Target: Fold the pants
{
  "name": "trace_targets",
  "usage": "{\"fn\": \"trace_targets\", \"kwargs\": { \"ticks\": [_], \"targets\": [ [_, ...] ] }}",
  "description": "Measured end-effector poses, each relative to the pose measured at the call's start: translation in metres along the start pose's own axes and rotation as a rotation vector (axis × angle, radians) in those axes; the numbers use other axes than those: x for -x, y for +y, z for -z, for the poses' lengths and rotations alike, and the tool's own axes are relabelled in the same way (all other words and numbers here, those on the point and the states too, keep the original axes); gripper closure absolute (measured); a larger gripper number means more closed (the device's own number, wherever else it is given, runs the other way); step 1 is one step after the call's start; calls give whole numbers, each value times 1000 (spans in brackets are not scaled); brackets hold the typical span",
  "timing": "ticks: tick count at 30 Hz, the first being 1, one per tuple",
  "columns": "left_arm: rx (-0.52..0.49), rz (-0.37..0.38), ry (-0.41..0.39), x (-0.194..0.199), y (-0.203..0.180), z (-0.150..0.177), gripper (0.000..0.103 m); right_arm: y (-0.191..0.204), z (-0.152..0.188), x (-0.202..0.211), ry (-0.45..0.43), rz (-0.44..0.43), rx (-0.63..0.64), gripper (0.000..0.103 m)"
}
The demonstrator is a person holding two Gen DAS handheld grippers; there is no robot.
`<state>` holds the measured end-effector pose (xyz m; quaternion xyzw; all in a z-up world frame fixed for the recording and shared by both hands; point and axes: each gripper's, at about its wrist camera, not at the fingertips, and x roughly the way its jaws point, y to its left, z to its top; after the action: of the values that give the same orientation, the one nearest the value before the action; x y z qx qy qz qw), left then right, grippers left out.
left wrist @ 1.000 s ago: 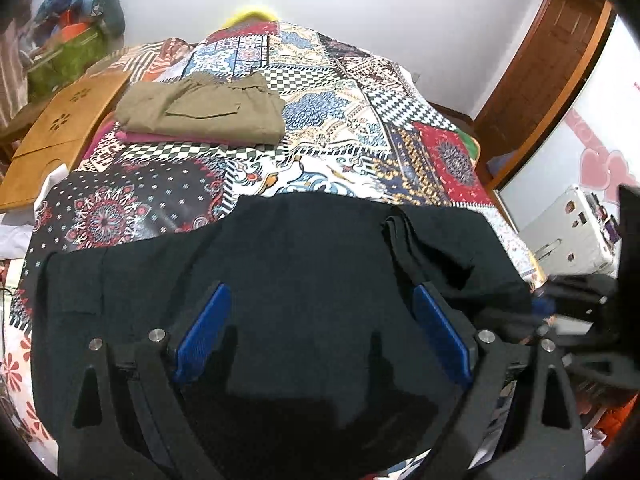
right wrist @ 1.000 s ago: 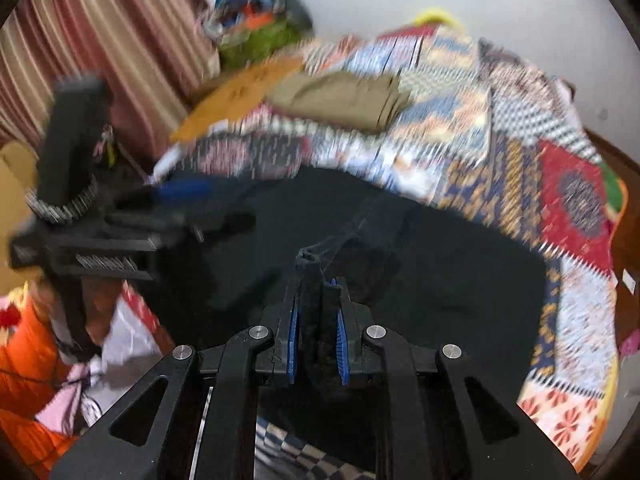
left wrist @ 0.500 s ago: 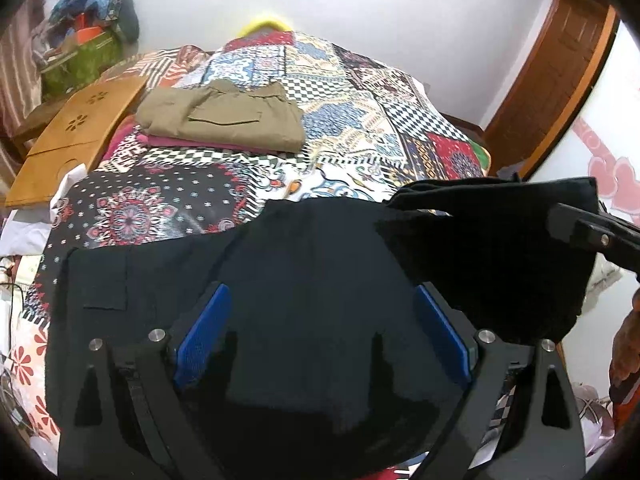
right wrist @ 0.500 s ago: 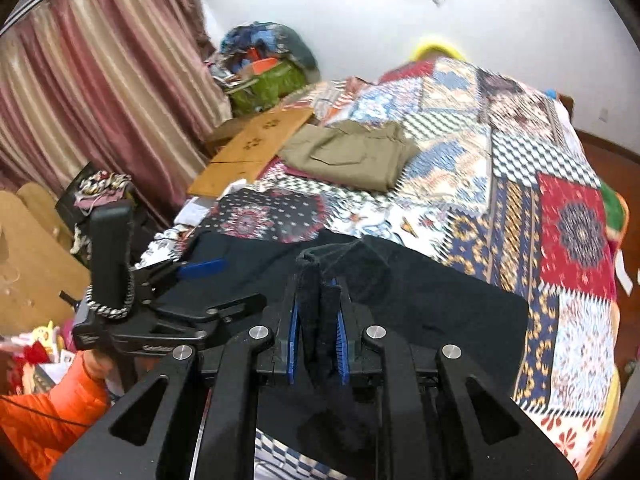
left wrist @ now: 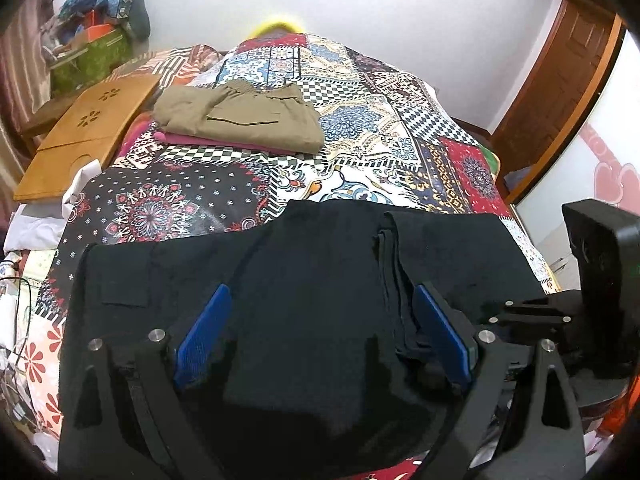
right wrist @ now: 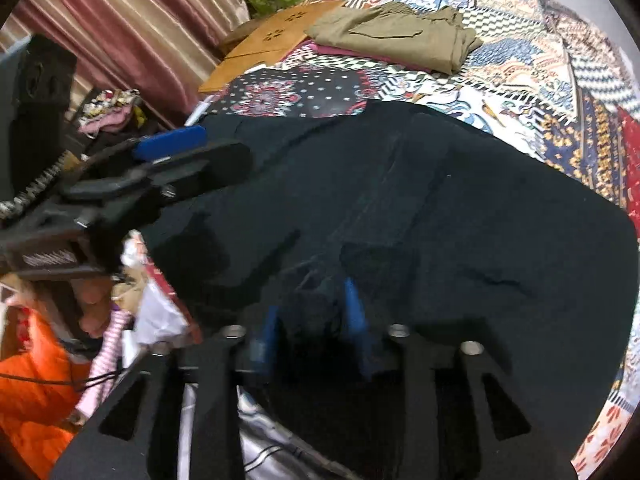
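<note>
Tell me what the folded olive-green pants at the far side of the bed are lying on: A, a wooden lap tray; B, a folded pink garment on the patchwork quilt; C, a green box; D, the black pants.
B: the folded olive-green pants rest on a folded pink garment whose edge shows beneath them, on the patchwork quilt.

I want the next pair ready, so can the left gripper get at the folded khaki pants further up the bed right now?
Probably yes. The left gripper is open and holds nothing, hovering over the black pants, and only bare quilt lies between it and the khaki pants. It needs a long forward reach.
</note>
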<state>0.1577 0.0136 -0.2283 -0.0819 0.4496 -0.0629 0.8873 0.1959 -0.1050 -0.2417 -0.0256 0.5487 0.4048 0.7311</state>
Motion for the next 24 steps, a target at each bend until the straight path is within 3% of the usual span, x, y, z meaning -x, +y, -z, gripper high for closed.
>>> {"fn": "trace_targets", "kwargs": {
  "ticks": [1, 3, 7, 11, 15, 18, 24],
  "targets": [
    [-3, 2, 2, -1, -2, -1, 9, 1, 1, 4, 2, -12, -9, 56],
    [-13, 9, 3, -2, -8, -3, 9, 3, 4, 13, -16, -7, -3, 55],
    [-47, 31, 9, -7, -27, -7, 9, 1, 14, 49, -105, 60, 49, 55],
    [-75, 62, 69, -26, -47, -2, 9, -24, 24, 73, -157, 164, 27, 55],
    [-124, 38, 132, -48, -64, 14, 9, -54, 39, 64, -106, 206, -41, 55],
    [-132, 11, 177, -59, -62, 28, 9, -61, 56, 52, -66, 231, -24, 55],
    [-65, 64, 191, -57, -42, 43, 7, -60, 72, 60, -83, 218, -7, 55]
  ]
}}
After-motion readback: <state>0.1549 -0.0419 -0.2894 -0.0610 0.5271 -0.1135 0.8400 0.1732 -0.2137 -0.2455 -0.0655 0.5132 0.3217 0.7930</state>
